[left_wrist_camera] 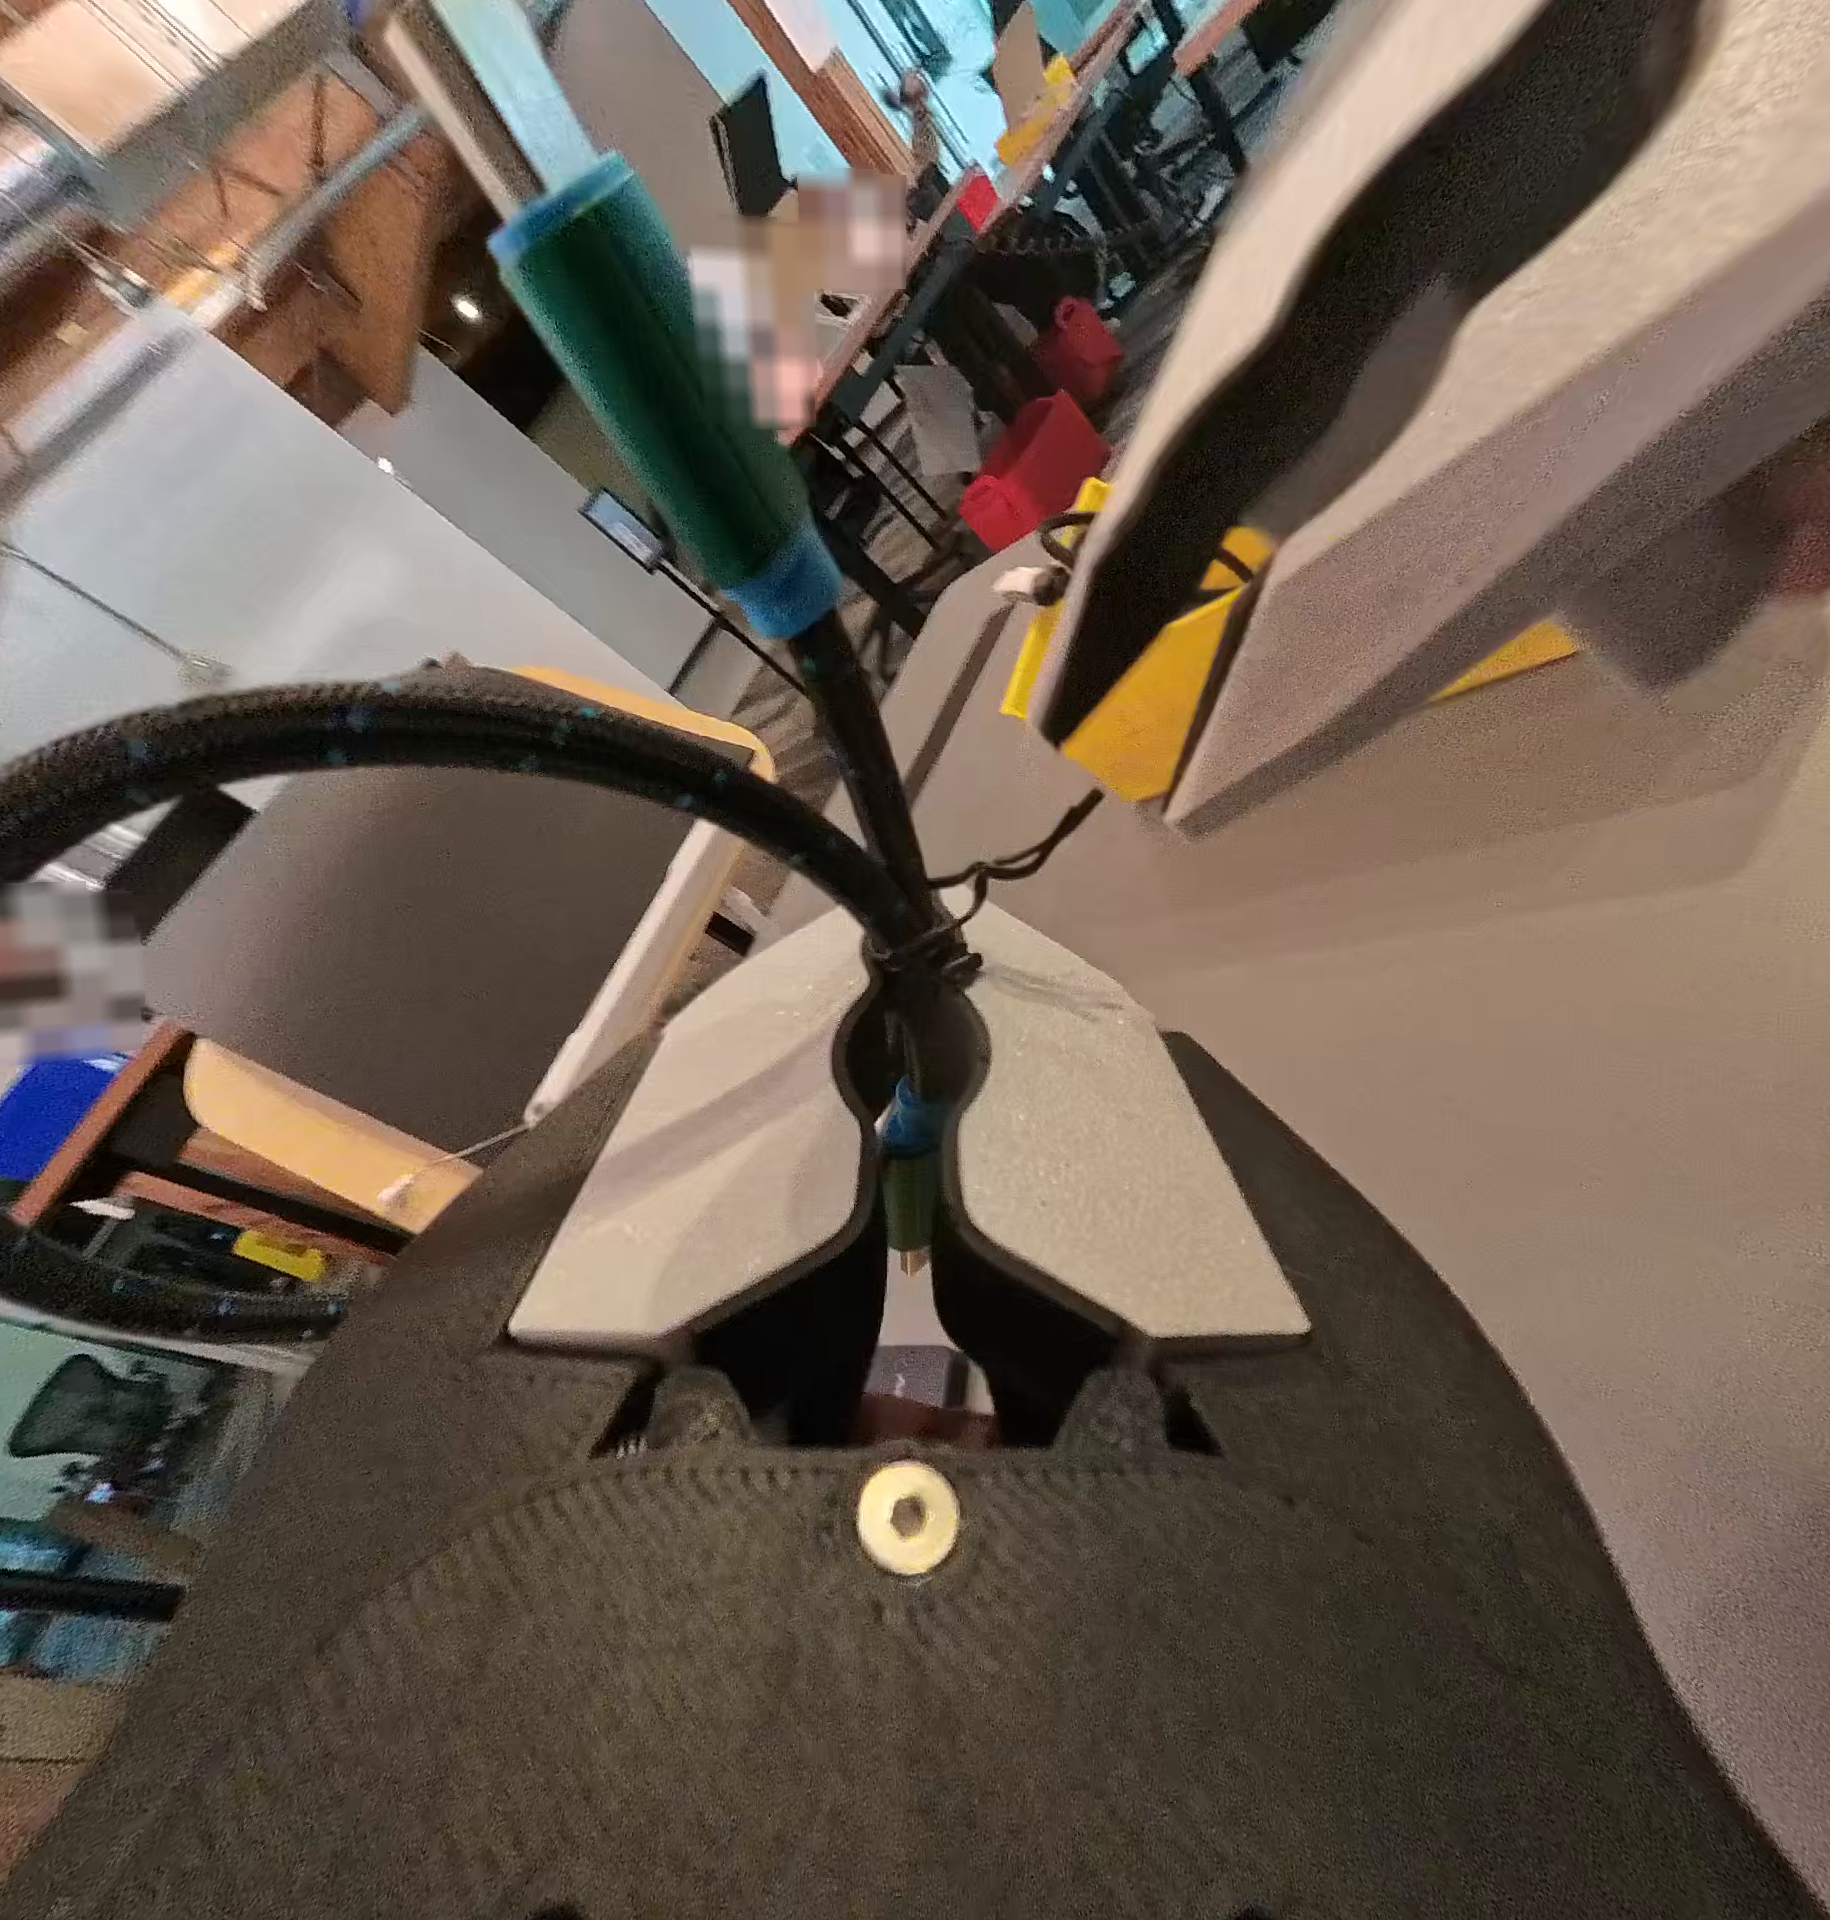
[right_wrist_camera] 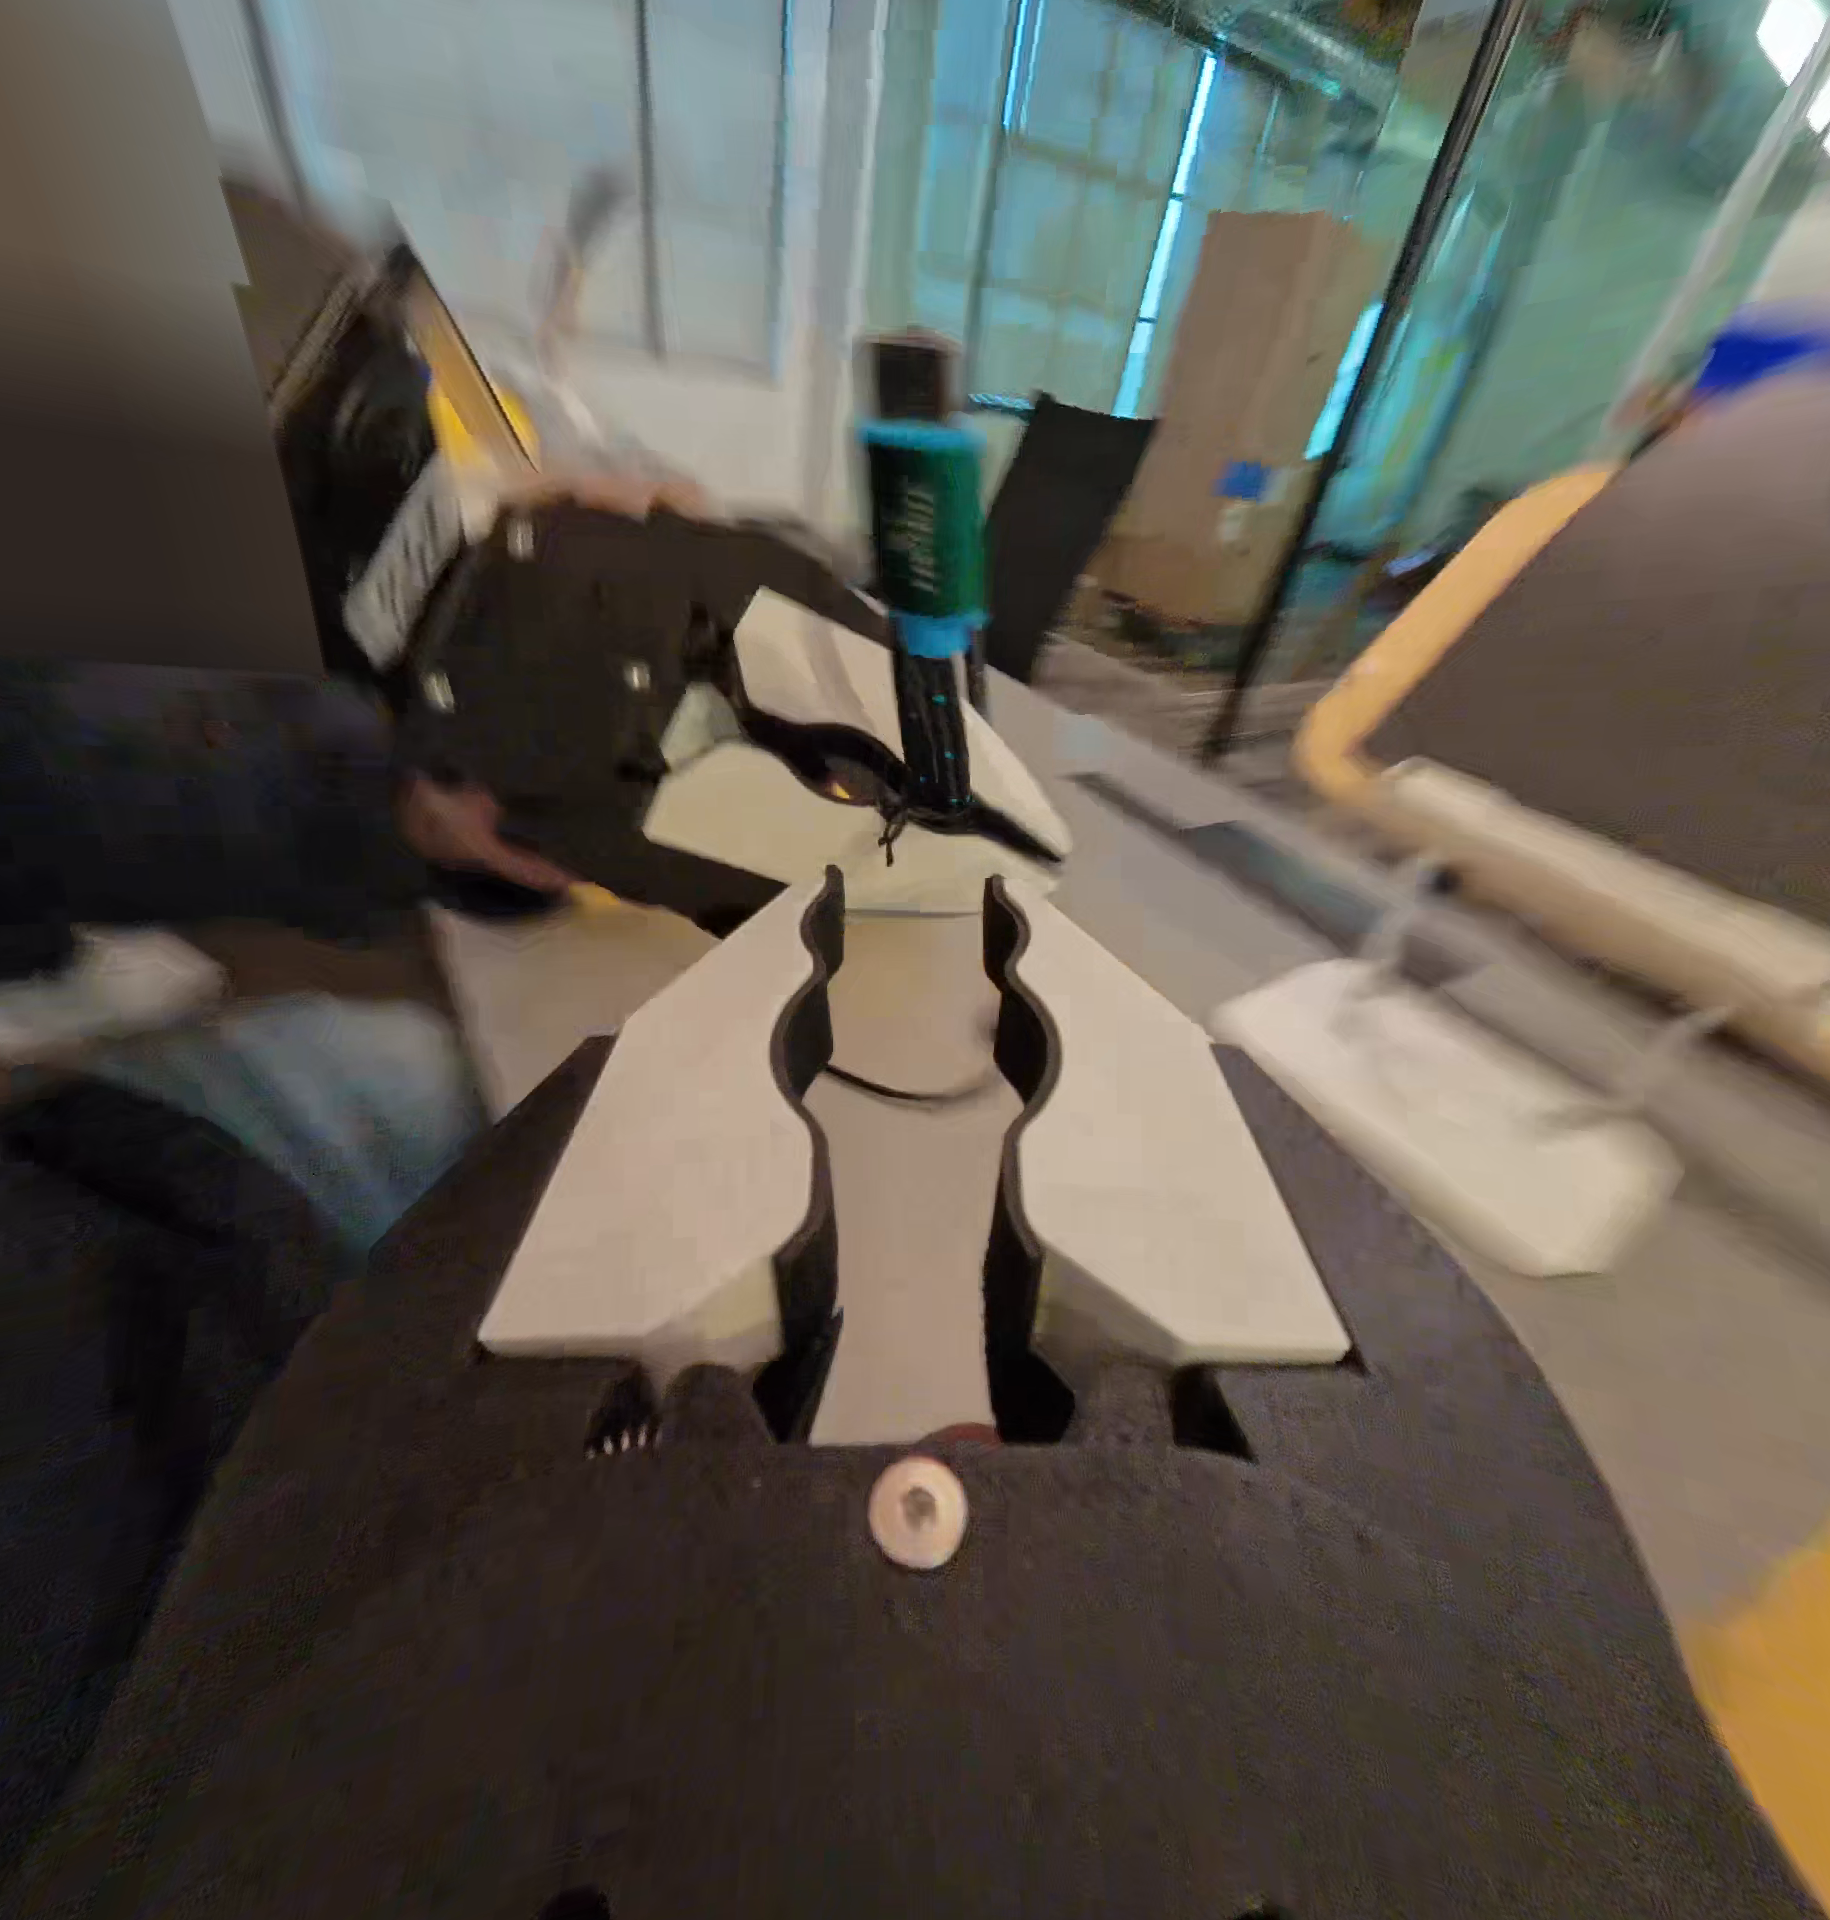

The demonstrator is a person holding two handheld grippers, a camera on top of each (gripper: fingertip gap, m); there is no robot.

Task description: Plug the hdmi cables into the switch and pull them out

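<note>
My left gripper (left_wrist_camera: 916, 977) is shut on a bundle of black braided HDMI cable (left_wrist_camera: 371, 738) held by a thin black tie. One green plug with blue collars (left_wrist_camera: 662, 395) sticks up beyond the fingertips. A second green plug (left_wrist_camera: 909, 1195) sits between the pads, pointing back toward the camera. A dark object (left_wrist_camera: 916, 1371) shows through the gap below; I cannot tell whether it is the switch. My right gripper (right_wrist_camera: 913, 888) is open and empty, aimed at the left gripper (right_wrist_camera: 994, 821) and its upright plug (right_wrist_camera: 921, 520). The right gripper also shows in the left wrist view (left_wrist_camera: 1119, 769).
A grey table (left_wrist_camera: 1513, 1143) lies beneath both grippers. A hand (right_wrist_camera: 475, 831) holds the left gripper. A white flat object (right_wrist_camera: 1441, 1122) and a yellow tube (right_wrist_camera: 1410, 644) lie on the right. A yellow bin (left_wrist_camera: 1150, 675), red bags (left_wrist_camera: 1036, 468) and desks stand behind.
</note>
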